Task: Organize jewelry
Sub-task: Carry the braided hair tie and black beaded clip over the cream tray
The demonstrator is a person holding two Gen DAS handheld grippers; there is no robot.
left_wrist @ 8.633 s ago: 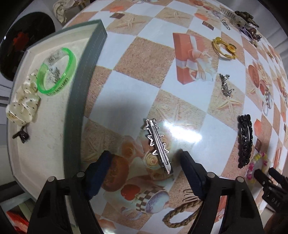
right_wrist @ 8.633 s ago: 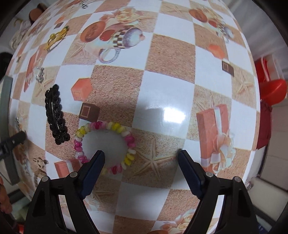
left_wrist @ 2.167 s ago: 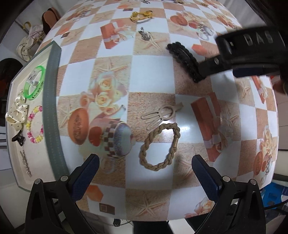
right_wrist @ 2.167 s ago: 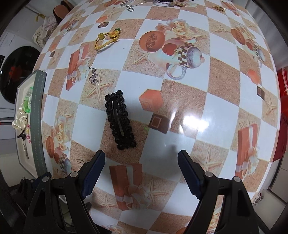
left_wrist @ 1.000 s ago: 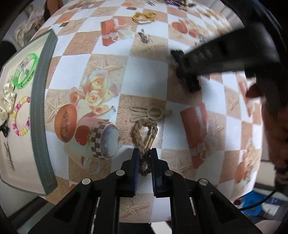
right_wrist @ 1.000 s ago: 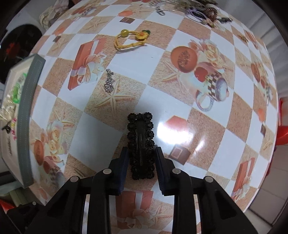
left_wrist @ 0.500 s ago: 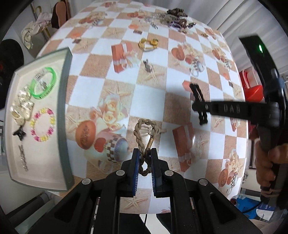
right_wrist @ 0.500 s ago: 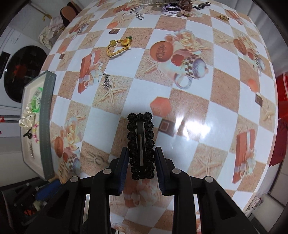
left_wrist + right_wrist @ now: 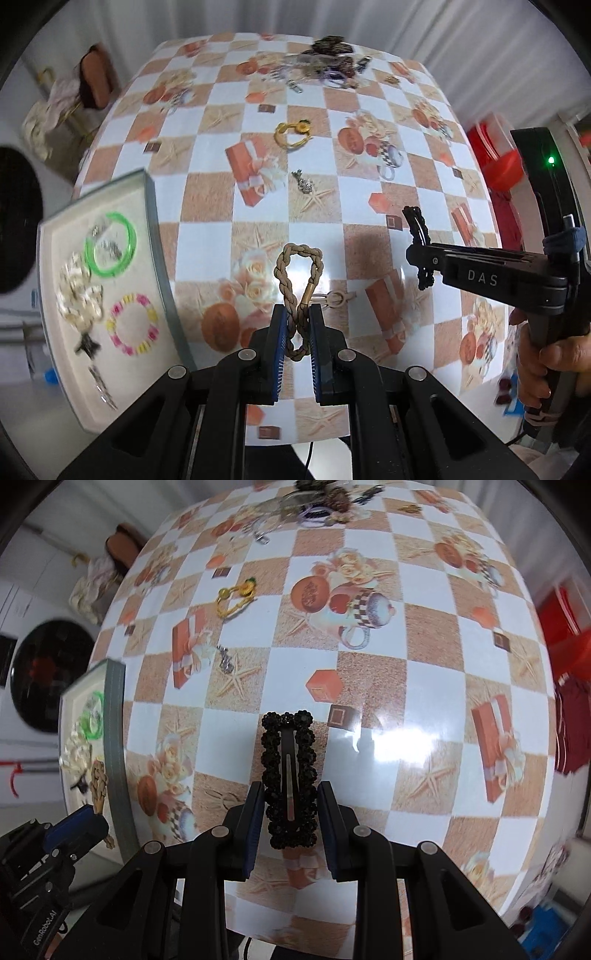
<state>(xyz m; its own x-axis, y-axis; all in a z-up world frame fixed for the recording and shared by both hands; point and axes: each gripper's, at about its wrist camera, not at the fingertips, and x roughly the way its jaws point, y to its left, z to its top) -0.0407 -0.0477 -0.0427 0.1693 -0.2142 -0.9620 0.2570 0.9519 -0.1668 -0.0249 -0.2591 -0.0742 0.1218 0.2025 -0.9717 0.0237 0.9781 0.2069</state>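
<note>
My left gripper (image 9: 296, 326) is shut on a tan braided rope bracelet (image 9: 300, 273), held up above the checkered table. My right gripper (image 9: 289, 812) is shut on a black beaded hair clip (image 9: 289, 775), also lifted off the table. From the left wrist view the right gripper (image 9: 421, 254) shows at the right with the black clip (image 9: 417, 229) in it and a hand on its handle. The white tray (image 9: 155, 236) with a grey rim lies at the left and holds a green bangle (image 9: 110, 245), a pink-and-yellow bead bracelet (image 9: 133, 325), a cream bow and a silver clip.
On the table lie a yellow hair tie (image 9: 293, 134), a small silver charm (image 9: 303, 182) and a beige hair clip (image 9: 334, 297). A heap of jewelry (image 9: 325, 70) sits at the far edge. A red container (image 9: 498, 158) stands beyond the table's right side.
Both grippers rose from the table with their pieces still gripped, so more of the table shows. The right gripper with the black clip has drifted toward the tray side.
</note>
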